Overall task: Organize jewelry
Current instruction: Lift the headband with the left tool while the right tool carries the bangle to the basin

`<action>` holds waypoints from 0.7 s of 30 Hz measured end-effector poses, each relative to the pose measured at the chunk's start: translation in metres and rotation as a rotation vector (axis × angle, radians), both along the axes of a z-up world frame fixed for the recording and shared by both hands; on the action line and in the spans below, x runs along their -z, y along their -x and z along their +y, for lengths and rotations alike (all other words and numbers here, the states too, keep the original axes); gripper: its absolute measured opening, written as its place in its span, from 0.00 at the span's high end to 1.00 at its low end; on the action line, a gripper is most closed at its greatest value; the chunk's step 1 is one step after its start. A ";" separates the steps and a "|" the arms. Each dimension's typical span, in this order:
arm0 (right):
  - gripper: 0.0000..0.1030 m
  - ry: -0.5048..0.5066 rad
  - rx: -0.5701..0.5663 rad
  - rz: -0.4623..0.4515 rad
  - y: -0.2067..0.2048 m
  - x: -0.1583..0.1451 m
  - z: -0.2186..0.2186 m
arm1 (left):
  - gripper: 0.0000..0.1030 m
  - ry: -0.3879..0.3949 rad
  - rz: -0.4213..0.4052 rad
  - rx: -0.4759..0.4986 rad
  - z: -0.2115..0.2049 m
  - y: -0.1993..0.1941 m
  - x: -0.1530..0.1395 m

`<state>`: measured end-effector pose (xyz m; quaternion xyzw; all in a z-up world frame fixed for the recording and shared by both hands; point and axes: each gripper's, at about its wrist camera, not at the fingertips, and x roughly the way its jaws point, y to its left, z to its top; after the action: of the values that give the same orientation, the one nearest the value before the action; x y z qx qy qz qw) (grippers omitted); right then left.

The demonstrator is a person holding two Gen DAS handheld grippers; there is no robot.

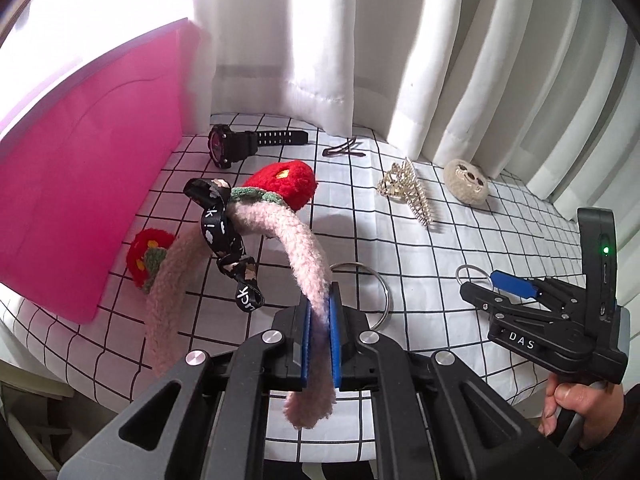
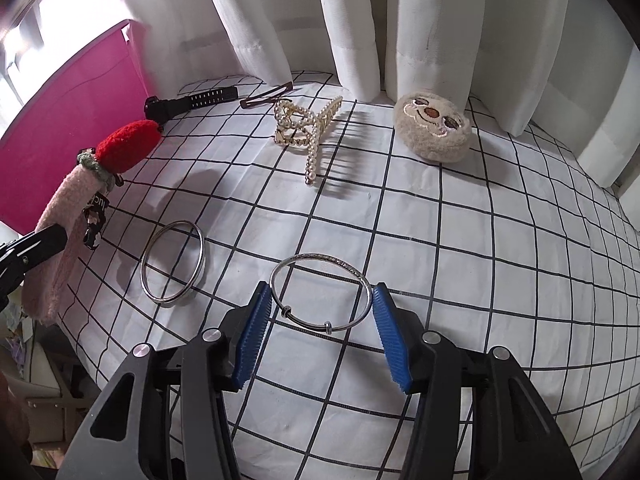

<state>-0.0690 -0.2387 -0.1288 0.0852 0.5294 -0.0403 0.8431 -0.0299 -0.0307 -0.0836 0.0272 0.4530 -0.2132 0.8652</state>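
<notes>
The left gripper (image 1: 319, 334) is clamped on a fuzzy pink headband with red knitted flowers (image 1: 280, 232), lifted above the white black-gridded cloth (image 1: 460, 240). A black ribbon (image 1: 224, 236) tangled on it reads "luck" in part. The right gripper (image 2: 322, 334), marked "DAS" in the left view, stands apart around a thin silver bangle with beads (image 2: 320, 292) lying on the cloth.

A white tablecloth (image 2: 460, 240) printed with a black grid is spread out ahead of the jaws, backed by pleated white curtains (image 2: 360, 20) lit pretty strongly by daylight off to the far left, with what looks like pale furniture (image 2: 44, 392) glimpsed below the table edge.
</notes>
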 end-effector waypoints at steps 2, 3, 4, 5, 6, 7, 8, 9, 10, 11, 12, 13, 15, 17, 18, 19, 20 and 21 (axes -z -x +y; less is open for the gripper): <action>0.51 0.002 -0.004 -0.013 -0.001 -0.008 0.002 | 0.92 0.012 -0.009 -0.007 0.003 -0.001 -0.008; 0.51 0.003 -0.006 -0.017 -0.003 -0.011 0.002 | 0.92 0.019 -0.012 -0.011 0.004 -0.001 -0.012; 0.51 0.004 -0.009 -0.023 -0.003 -0.015 0.003 | 0.92 0.027 -0.016 -0.014 0.006 -0.001 -0.017; 0.51 0.005 -0.012 -0.029 -0.004 -0.019 0.004 | 0.92 0.032 -0.021 -0.013 0.007 -0.001 -0.020; 0.51 0.008 -0.014 -0.035 -0.005 -0.023 0.007 | 0.92 0.037 -0.027 -0.011 0.008 0.000 -0.024; 0.51 0.009 -0.017 -0.043 -0.006 -0.028 0.008 | 0.92 0.044 -0.033 -0.009 0.008 0.001 -0.028; 0.51 0.010 -0.020 -0.050 -0.006 -0.033 0.009 | 0.92 0.051 -0.041 -0.007 0.009 0.001 -0.033; 0.51 0.011 -0.023 -0.057 -0.006 -0.037 0.011 | 0.92 0.055 -0.050 -0.005 0.010 0.002 -0.037; 0.51 0.014 -0.026 -0.065 -0.007 -0.042 0.012 | 0.92 0.059 -0.059 -0.004 0.010 0.003 -0.041; 0.51 0.016 -0.029 -0.073 -0.007 -0.047 0.014 | 0.92 0.066 -0.068 -0.003 0.011 0.004 -0.046; 0.51 0.019 -0.033 -0.082 -0.009 -0.051 0.015 | 0.92 0.074 -0.078 -0.001 0.011 0.005 -0.051; 0.51 0.022 -0.036 -0.092 -0.010 -0.056 0.017 | 0.92 0.081 -0.089 0.001 0.011 0.005 -0.057; 0.51 0.028 -0.042 -0.113 -0.013 -0.069 0.020 | 0.92 0.101 -0.112 0.003 0.013 0.006 -0.070; 0.51 0.034 -0.049 -0.138 -0.016 -0.084 0.023 | 0.92 0.121 -0.144 0.006 0.014 0.008 -0.085; 0.51 0.036 -0.053 -0.152 -0.017 -0.092 0.024 | 0.92 0.131 -0.160 0.009 0.015 0.008 -0.093; 0.51 0.042 -0.058 -0.169 -0.019 -0.100 0.026 | 0.92 0.141 -0.179 0.013 0.015 0.008 -0.102; 0.51 0.047 -0.065 -0.187 -0.021 -0.109 0.028 | 0.92 0.153 -0.196 0.017 0.015 0.007 -0.112; 0.51 0.053 -0.072 -0.204 -0.023 -0.118 0.031 | 0.92 0.163 -0.210 0.020 0.015 0.006 -0.121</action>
<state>-0.0455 -0.2081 -0.0113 0.0473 0.4425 -0.0153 0.8954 -0.0364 -0.0154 0.0370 -0.0162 0.3407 -0.2538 0.9051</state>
